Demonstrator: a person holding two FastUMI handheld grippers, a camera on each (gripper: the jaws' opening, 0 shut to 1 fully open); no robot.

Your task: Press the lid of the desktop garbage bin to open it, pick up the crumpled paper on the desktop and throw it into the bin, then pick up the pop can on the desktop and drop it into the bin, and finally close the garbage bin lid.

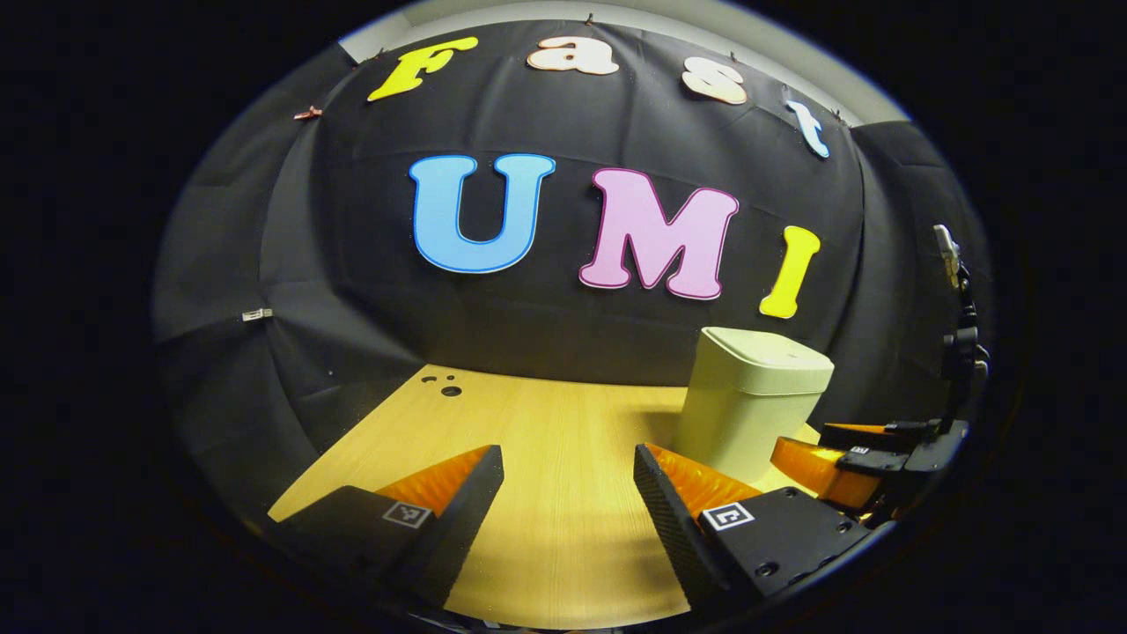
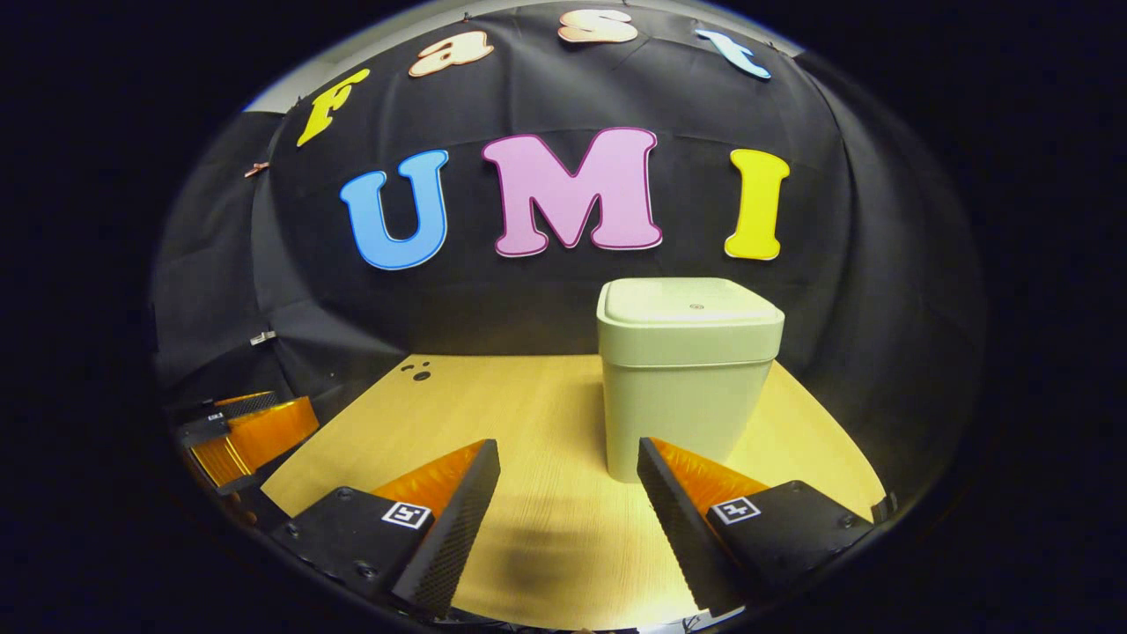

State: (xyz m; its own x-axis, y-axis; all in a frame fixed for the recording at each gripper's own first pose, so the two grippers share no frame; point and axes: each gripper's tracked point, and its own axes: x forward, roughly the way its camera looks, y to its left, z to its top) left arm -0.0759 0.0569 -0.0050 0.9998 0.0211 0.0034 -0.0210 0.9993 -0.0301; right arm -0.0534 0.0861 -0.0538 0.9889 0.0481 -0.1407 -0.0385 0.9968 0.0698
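A pale green desktop bin (image 2: 687,379) stands upright on the wooden table (image 2: 528,405), its lid (image 2: 689,304) down flat. In the right gripper view my right gripper (image 2: 568,458) is open with nothing between its fingers, a short way in front of the bin and slightly to its left. In the left gripper view the bin (image 1: 748,401) stands ahead to the right, and my left gripper (image 1: 568,462) is open and holds nothing above the bare tabletop (image 1: 546,423). The right gripper (image 1: 867,445) shows at the far right there; the left gripper (image 2: 242,431) shows at the far left in the right gripper view.
Black cloth walls close the booth behind and on both sides. A few small dark holes (image 2: 421,370) mark the table's far left corner. A dark stand (image 1: 960,343) rises at the right edge in the left gripper view.
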